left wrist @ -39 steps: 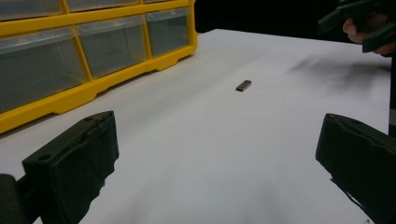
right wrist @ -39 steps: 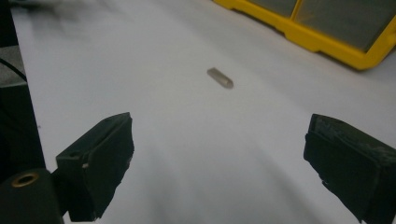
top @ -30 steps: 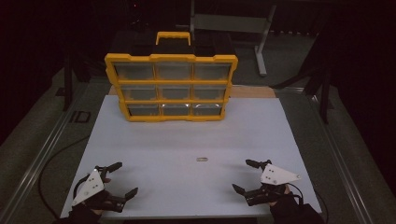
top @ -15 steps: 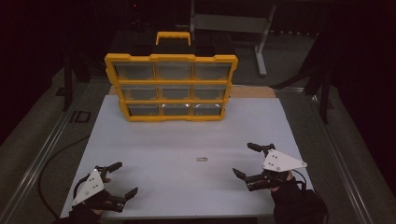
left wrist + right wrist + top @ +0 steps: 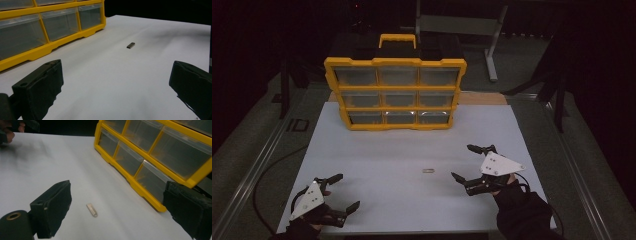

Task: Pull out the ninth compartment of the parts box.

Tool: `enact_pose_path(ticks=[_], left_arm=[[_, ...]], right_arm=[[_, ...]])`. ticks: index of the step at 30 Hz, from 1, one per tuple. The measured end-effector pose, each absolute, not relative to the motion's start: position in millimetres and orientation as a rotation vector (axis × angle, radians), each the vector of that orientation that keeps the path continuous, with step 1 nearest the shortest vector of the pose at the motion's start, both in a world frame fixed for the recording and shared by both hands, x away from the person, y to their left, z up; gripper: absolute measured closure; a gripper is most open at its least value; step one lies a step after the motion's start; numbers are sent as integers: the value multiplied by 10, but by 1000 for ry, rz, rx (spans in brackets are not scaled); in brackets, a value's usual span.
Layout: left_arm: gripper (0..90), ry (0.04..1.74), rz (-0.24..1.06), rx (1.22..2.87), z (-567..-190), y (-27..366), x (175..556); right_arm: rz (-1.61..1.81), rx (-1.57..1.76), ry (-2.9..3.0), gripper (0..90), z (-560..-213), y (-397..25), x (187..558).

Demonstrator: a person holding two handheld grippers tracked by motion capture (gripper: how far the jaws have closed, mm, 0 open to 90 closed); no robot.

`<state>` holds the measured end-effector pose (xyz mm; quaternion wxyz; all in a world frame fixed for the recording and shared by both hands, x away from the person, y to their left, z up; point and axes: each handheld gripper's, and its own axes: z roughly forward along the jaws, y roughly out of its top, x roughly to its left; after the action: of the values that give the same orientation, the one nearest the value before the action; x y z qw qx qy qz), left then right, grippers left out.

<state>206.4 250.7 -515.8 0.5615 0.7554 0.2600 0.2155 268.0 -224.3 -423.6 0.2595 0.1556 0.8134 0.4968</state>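
High view: small metal piece [image 5: 428, 171] lying flat before the yellow drawer cabinet [image 5: 395, 93].
Its details are too small to make out; its long axis is seen running parallel to the cabinet front. Right gripper [image 5: 468, 164] and left gripper [image 5: 343, 191] are held wide apart, empty.

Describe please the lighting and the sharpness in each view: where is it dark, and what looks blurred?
High view: the white table is lit and its surroundings are nearly black; the small metal piece is tiny and soft. Left gripper view: the left gripper jaws are blurred up close, and soft shadow crosses the far table. Right gripper view: the yellow drawer organizer is bright, with faint sheen on its clear drawers.
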Motion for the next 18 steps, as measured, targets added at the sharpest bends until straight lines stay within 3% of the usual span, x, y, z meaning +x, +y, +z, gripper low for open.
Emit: enact_pose_path(ticks=[18], left_arm=[[0, 609, 510, 1776, -5157, 2506, 2060]], right_arm=[[1303, 343, 2169, 84, -4176, -1973, 2963]])
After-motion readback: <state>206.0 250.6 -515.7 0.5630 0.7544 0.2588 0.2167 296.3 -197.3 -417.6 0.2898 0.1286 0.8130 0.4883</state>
